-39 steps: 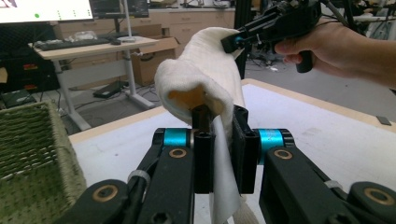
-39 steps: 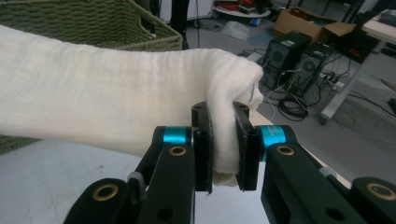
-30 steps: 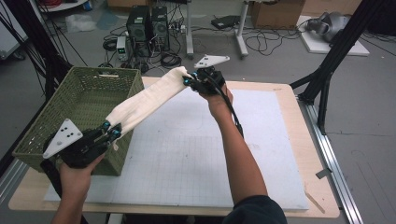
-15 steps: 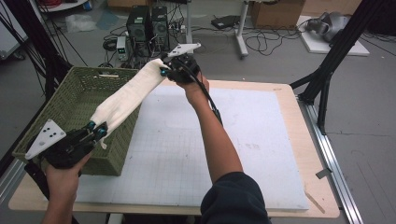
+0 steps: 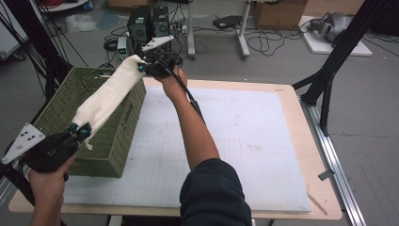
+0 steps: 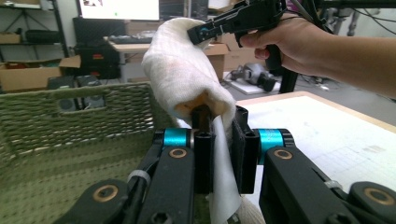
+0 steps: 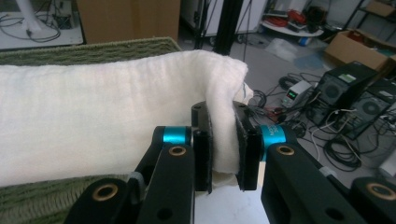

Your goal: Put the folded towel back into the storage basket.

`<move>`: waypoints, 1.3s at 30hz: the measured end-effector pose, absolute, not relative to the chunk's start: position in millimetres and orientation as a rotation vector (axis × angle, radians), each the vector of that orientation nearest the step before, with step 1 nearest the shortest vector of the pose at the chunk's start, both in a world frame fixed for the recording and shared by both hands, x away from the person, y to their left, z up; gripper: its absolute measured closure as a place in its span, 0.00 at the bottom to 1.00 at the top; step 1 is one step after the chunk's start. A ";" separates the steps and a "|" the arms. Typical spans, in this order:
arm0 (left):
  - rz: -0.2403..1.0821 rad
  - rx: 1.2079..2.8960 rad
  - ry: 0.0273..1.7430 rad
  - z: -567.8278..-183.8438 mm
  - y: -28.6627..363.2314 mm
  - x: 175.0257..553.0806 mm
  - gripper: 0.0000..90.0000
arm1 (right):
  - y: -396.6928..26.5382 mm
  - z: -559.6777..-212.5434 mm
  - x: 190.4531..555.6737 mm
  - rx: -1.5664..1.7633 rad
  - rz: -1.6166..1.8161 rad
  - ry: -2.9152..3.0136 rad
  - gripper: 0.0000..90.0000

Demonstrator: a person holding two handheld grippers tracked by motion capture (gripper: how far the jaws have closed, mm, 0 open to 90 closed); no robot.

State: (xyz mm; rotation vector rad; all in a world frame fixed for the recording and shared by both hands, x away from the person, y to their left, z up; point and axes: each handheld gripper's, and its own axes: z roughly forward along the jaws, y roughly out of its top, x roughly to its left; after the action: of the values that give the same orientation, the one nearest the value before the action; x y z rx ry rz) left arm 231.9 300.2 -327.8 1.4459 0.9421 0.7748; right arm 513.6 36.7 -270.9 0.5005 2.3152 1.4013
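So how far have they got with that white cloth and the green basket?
Done: the white cloth is off the table, with the left gripper and right gripper each shut on one end. In hand: it hangs stretched over the green basket. Left: probably lowering it inside and letting go; nothing of it rests in the basket yet.

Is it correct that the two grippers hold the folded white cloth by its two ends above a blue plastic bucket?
Not quite. The left gripper and the right gripper do clamp the two ends of the folded white cloth, but what stands beneath it is a green woven basket, not a blue plastic bucket. The high view shows this.
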 end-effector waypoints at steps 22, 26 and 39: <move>0.865 1.457 1.088 -333.3 329.7 218.8 0.88 | 131.4 -284.4 523.2 0.446 1.365 2.377 0.89; 0.899 1.410 1.164 -335.4 335.3 219.0 0.56 | 142.4 -294.5 524.4 0.486 1.341 2.390 0.82; 0.867 1.351 1.193 -336.1 337.6 221.0 0.40 | 137.3 -300.3 520.9 0.519 1.290 2.446 0.52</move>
State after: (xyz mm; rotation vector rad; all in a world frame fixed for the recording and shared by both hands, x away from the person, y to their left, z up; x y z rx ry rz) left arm 221.0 337.6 -336.1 1.3512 1.1932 0.8672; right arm 520.9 137.3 -300.3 0.5192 2.4462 1.2904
